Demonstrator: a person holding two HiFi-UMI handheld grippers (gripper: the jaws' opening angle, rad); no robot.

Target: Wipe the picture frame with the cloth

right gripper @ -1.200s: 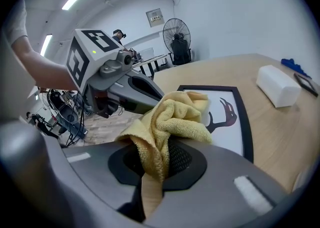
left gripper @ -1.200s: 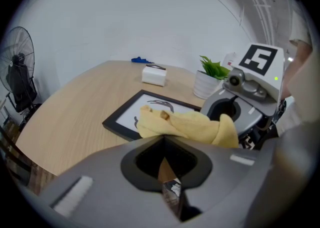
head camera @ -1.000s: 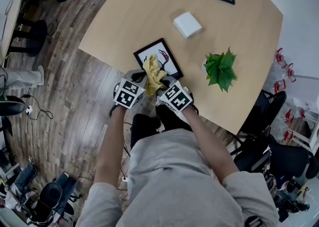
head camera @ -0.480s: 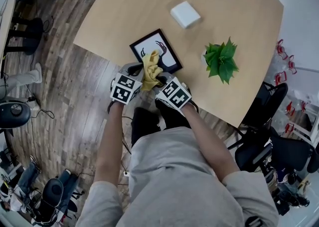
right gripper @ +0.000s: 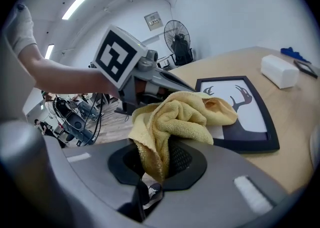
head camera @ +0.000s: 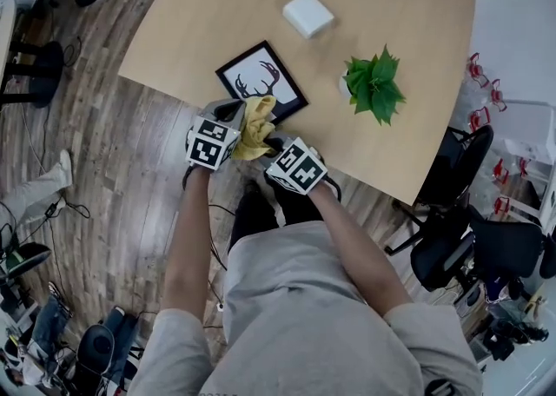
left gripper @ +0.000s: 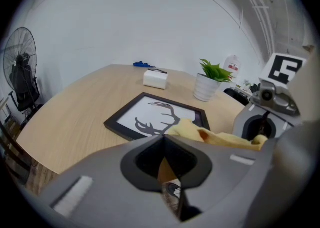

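Quick status from my end. My right gripper is clamped on one corner of the crumpled yellow terry cloth. The rest of the cloth bunches up past the jaws and flops onto the near edge of the black-framed picture frame with the antler print.

In the head view the frame lies flat on the round light-wood table, at 12 o'clock from both grippers. The cloth sits at the frame's 6 o'clock edge, right by the table rim. I'd say pinching just a corner is on purpose, since it leaves a loose wad to drag across the glass.

My left gripper has its jaws pressed together with nothing in them. It's parked at about 9 o'clock of the cloth, probably ready to steady the frame.

The green potted plant sits at the frame's 3 o'clock, so I'd keep strokes away from it. Most of the glass looks unwiped.
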